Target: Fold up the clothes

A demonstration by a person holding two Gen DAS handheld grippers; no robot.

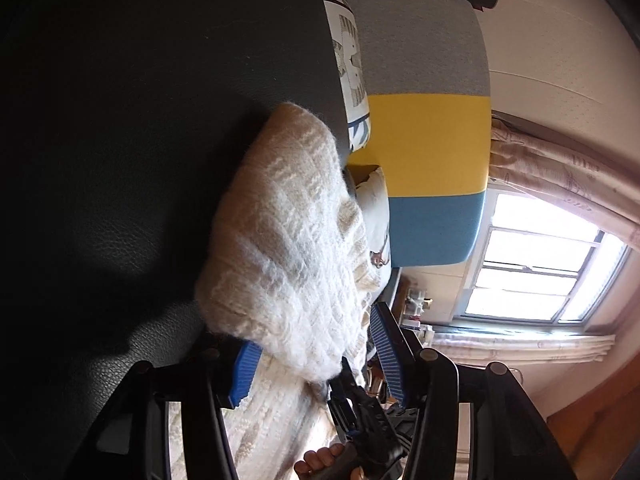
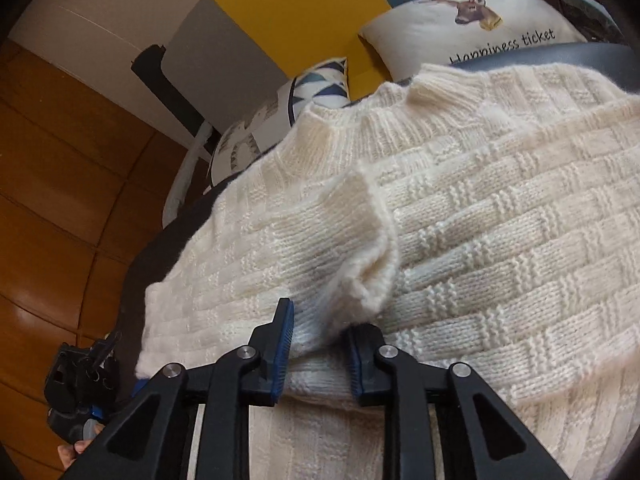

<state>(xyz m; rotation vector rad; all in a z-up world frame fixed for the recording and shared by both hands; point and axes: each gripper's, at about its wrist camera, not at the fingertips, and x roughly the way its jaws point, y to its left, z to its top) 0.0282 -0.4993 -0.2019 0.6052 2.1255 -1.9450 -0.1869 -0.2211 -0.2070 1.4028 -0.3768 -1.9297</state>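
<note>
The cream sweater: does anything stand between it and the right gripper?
Nothing visible does. The right gripper is directly at the cream sweater, with a fold of the knit between its blue pads. Whether the pads press on it cannot be told.

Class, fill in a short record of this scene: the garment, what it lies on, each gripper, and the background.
garment: cream knit sweater, one sleeve laid across its body
surface: dark leather-like seat
left gripper: open, knit bulging between its pads, one pad bare
right gripper: shut on a fold of the sweater
background: deer cushion reading "Happiness ticket"
</note>
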